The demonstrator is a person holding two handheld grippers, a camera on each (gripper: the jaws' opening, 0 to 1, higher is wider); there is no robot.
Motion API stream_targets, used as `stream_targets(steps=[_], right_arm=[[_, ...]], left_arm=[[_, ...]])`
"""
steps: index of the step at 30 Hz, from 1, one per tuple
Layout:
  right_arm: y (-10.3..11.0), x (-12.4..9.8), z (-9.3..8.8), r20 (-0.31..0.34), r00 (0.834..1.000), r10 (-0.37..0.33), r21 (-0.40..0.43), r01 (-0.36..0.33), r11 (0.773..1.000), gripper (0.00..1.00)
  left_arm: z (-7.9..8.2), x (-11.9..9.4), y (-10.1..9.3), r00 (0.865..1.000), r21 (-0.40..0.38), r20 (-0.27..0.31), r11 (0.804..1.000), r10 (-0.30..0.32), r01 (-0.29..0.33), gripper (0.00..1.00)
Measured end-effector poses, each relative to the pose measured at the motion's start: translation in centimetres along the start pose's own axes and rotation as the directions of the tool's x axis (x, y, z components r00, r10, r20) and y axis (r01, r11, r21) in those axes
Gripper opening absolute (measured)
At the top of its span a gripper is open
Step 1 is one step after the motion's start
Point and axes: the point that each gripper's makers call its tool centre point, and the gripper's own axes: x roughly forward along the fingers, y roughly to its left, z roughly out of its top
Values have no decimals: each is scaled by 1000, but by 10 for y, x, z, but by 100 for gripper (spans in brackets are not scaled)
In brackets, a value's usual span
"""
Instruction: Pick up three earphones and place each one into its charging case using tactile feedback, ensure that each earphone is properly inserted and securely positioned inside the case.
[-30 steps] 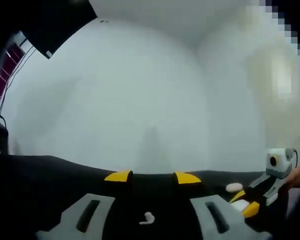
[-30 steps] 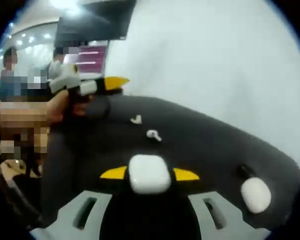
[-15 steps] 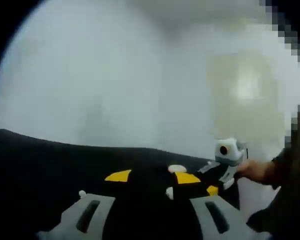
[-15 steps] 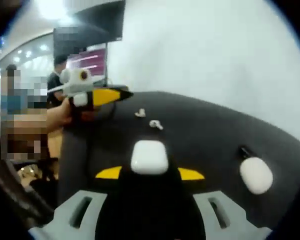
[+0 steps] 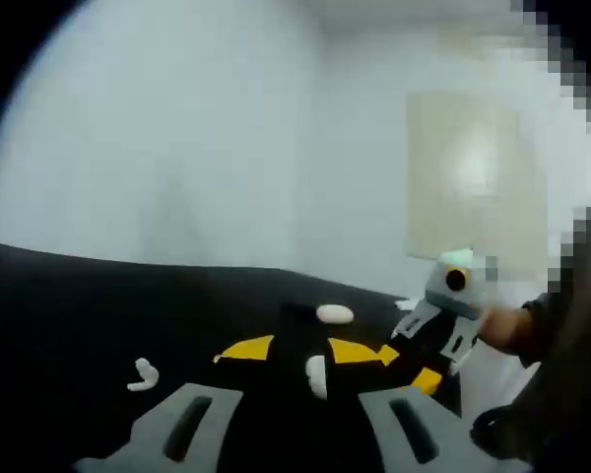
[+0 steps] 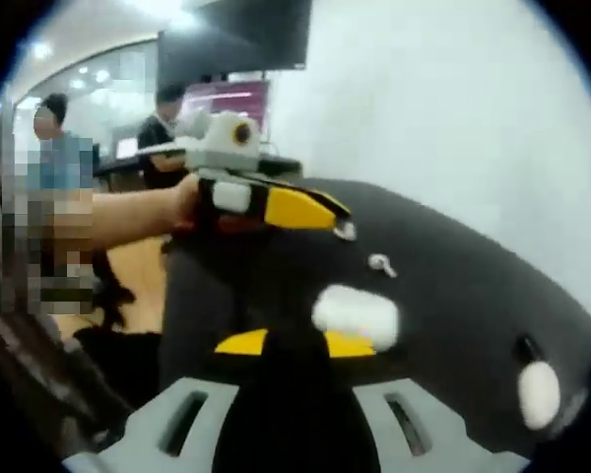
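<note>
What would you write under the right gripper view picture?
Left gripper reaching over a black table toward a small white earphone.

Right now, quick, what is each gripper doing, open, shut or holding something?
Left gripper: open, jaws apart, holding nothing.
Right gripper: open, nothing held; the white case sits just beyond its tips.

Right gripper view: white charging case [image 6: 356,315] blurred, lid seam unreadable; near edge behind own tongs [image 6: 294,343], contact cannot tell. Second white case [image 6: 539,394] at table [image 6: 453,296] corner, soft blur. Earphone [image 6: 379,264] too small to read orientation. Another earphone [image 6: 346,231] part hidden by left tongs [image 6: 327,212].

Left gripper view: white piece [image 5: 316,376] between own tongs, grip unclear. Right tongs [image 5: 428,378] mostly hidden, gap cannot tell.
</note>
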Motion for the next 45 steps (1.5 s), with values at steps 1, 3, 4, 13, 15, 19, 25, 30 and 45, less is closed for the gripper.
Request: stream_targets(steps=[1,3,4,13,15,19,25,30,45], right_arm=[[-1,6,3,4,1000,7,7,-7,1000,22],[7,20,12,35,998,48,26,-49,998,22],[12,23,15,47,996,80,44,-82,996,22],[-19,-22,35,144,961,236,114,-254,961,33],[-44,-26,29,118,967,226,107,-239,965,35],[-54,-21,14,97,936,339,100,-348,932,35],[-64,11,3,158,939,307,173,-332,927,32],[-41,6,5,105,954,282,-55,-278,959,32],[-21,-2,21,115,988,107,-813,32,581,32]], left_arm=[[-1,-1,2,1000,-3,-4,1000,3,-3,17],[-3,-1,2,1000,-3,-9,1000,18,-18,17],[-4,0,4,1000,-2,-15,1000,26,-26,17],[-6,2,0,999,20,-20,999,41,-41,17],[-6,2,-1,999,24,-18,999,34,-34,17],[-9,4,-4,999,47,-35,999,28,-26,17],[-15,6,-11,998,96,-67,995,10,-4,18],[-34,14,-14,986,153,-169,988,17,9,19],[-52,13,-20,945,142,-305,975,-119,168,25]])
